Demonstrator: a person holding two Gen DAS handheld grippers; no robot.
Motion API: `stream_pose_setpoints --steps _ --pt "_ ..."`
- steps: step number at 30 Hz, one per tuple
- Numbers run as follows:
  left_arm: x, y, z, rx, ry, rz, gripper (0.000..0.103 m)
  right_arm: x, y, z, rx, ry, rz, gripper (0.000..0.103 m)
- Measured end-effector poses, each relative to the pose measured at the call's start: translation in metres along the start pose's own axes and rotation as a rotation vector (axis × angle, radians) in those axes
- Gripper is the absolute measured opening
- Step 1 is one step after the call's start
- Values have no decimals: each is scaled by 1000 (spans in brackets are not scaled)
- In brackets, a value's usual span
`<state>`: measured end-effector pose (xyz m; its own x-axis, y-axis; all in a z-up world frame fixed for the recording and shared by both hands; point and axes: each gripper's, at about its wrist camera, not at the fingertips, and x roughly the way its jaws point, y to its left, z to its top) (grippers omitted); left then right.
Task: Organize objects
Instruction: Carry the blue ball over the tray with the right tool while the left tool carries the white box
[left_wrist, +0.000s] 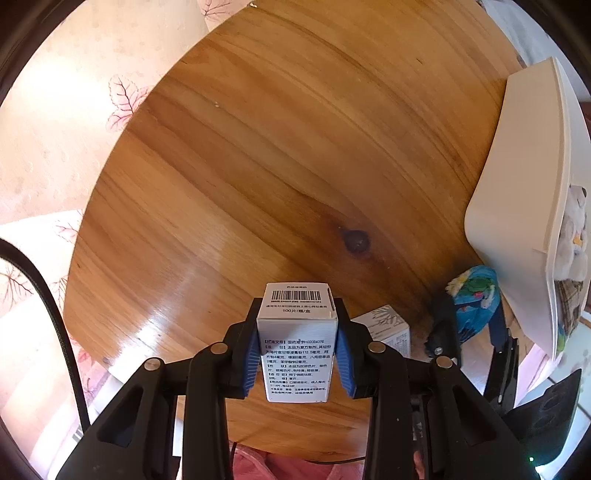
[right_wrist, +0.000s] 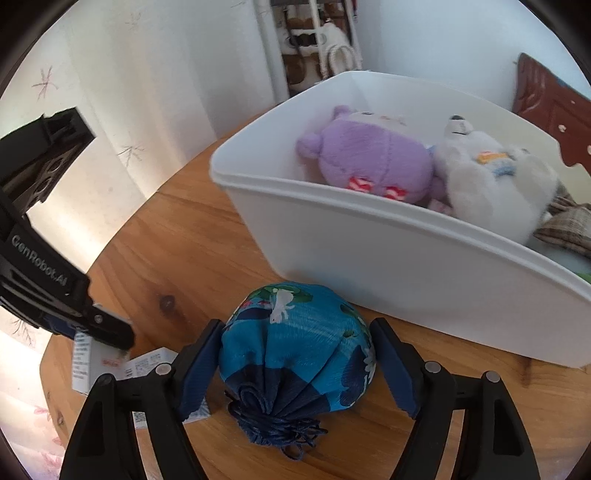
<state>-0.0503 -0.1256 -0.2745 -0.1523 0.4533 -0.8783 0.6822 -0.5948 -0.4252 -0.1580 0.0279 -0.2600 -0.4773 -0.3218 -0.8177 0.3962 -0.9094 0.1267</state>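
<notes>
White bin (right_wrist: 406, 266) on the far right of the wooden table (left_wrist: 280, 155) holds a purple plush (right_wrist: 369, 158), a white plush (right_wrist: 495, 173) and plaid fabric (right_wrist: 565, 225). Left tool (left_wrist: 297, 354) clenched on a medicine box (left_wrist: 297, 332), held above the table. Right tool (right_wrist: 295, 365) straddles the blue pouch (right_wrist: 295, 347) just near of the bin; grip on it cannot be told

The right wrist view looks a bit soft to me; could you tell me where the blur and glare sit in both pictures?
Right wrist view: the plush toys in the white bin are smeared, the blue pouch sharper. Left wrist view: print on the medicine box is crisp; glare streaks the wooden table at lower left.
</notes>
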Motion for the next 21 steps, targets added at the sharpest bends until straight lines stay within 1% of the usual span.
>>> stream_pose_setpoints --steps 5,6,7,8,9,16,21 --pt "-10 5 -1 22 -22 10 37 -10 -7 -9 17 -10 -50 79" --pt "-11 6 -1 21 -25 11 37 2 1 -16 18 -13 -58 78" --pt "-14 7 -1 29 -31 14 37 0 2 -18 19 -17 -69 78" --pt "-16 7 -1 33 -35 16 37 -1 2 -16 20 -20 -77 78" --pt "-18 8 -1 33 -40 18 37 4 4 -4 19 -22 -86 78" --pt "-38 6 2 59 -85 25 37 -15 11 -8 -11 -53 -149 78" --pt "-57 -1 5 88 -132 23 37 -28 18 -11 -21 -73 -184 78"
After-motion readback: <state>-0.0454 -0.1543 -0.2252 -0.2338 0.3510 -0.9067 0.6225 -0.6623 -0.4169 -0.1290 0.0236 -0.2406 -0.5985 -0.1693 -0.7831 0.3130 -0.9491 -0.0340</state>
